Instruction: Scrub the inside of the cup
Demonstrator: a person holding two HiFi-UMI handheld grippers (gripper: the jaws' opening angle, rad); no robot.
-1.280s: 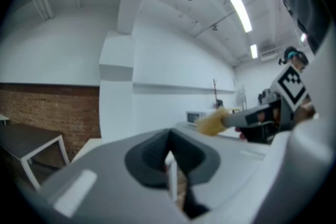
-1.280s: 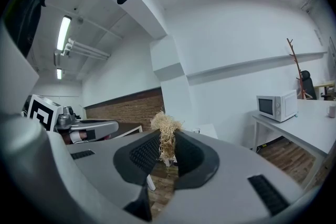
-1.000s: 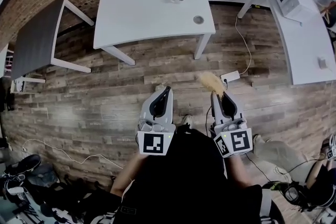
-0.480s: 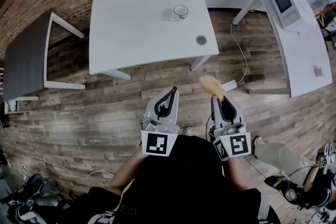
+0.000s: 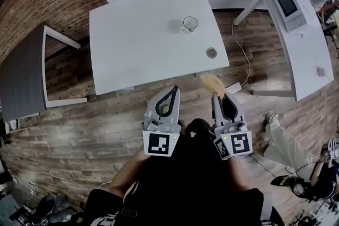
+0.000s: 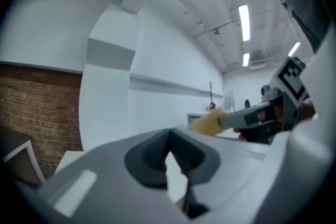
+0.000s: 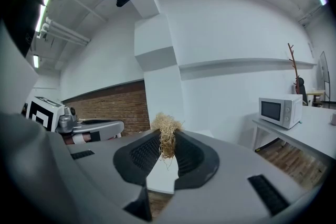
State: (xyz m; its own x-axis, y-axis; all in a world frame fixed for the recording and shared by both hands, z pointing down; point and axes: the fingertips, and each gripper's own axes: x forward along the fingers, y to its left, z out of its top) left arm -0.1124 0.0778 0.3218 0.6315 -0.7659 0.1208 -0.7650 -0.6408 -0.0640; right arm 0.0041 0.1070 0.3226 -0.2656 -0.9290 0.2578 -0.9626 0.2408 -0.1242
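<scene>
Your left gripper [image 5: 172,90] was fully closed, with nothing between its jaws. Your right gripper [image 5: 217,96] was clamped on a straw-coloured scrubber [image 5: 212,83], its fibres protruding past the tips. The cup [image 5: 189,23] stood upright on the white table [image 5: 132,45], at 12 o'clock ahead of you, well apart from both grippers.

The left gripper [image 5: 174,89] and right gripper [image 5: 217,97] are pale grey, black-padded, with black-and-white marker cubes [image 5: 158,144]. The person wears a black top [image 5: 185,182].
</scene>
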